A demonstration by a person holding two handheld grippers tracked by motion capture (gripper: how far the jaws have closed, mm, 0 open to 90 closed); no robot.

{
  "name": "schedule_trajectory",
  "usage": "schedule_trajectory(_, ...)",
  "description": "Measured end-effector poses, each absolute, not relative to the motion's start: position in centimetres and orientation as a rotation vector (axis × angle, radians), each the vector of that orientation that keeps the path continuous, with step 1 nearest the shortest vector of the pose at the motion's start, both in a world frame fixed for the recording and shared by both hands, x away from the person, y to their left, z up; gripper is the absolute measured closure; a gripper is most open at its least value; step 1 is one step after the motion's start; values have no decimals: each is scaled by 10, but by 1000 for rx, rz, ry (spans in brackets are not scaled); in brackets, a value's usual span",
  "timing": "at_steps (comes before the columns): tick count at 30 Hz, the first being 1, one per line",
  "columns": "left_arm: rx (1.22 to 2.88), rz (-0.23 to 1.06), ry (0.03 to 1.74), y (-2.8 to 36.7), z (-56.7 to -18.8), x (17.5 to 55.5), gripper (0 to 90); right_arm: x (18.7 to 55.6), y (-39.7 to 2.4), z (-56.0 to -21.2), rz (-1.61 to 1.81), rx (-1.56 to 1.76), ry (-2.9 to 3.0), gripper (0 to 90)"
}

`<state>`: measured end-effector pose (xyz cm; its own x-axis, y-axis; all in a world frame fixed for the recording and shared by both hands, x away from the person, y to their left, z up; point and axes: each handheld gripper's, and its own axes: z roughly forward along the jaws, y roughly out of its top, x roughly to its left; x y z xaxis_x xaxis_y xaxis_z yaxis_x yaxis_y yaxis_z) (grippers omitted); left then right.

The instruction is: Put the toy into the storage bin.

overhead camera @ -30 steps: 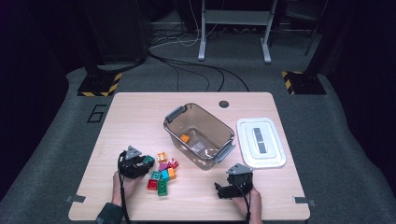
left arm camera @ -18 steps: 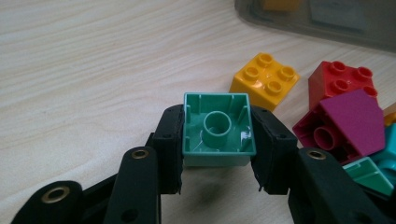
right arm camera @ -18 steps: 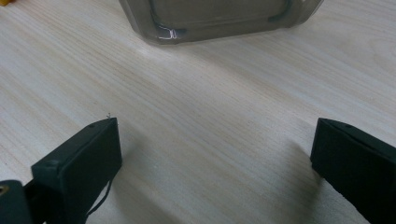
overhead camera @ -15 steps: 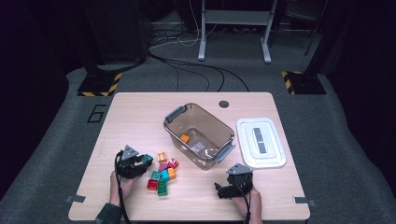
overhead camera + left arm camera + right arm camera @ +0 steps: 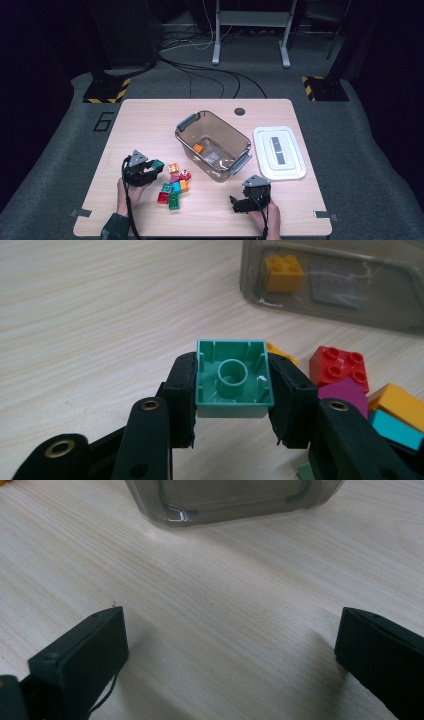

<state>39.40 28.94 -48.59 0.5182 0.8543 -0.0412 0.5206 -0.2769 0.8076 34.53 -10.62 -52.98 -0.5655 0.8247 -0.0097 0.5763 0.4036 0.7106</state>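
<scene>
Left gripper view: the green brick (image 5: 233, 380) sits pinched between the two black jaws of the left gripper (image 5: 233, 400), hollow underside facing the camera, lifted clear of the wooden table (image 5: 90, 315). Just right of that brick lies the pile of loose bricks (image 5: 370, 400), red, magenta, orange and teal, touching one another on the table. Beyond the brick, up and to the right, stands the clear bin (image 5: 340, 285) with an orange brick (image 5: 283, 272) inside it. From the high view, the white lid (image 5: 279, 151) lies flat on the far side of the bin from the brick. The right gripper (image 5: 230, 645), well apart from the brick, has its jaws spread wide over bare wood, near the bin's wall.
</scene>
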Motion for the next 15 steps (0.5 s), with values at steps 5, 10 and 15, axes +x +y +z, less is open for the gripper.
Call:
schedule_trajectory(5, 1960, 530, 1100, 286, -480, 396, 584, 346, -105, -530, 963, 1220, 2303, 0)
schedule_trajectory(10, 1960, 542, 1084, 284, -473, 397, 584, 345, -105, -530, 964, 1227, 2303, 0)
schedule_trajectory(15, 1964, 551, 1074, 282, -466, 399, 584, 345, -104, -530, 958, 1239, 2291, 0)
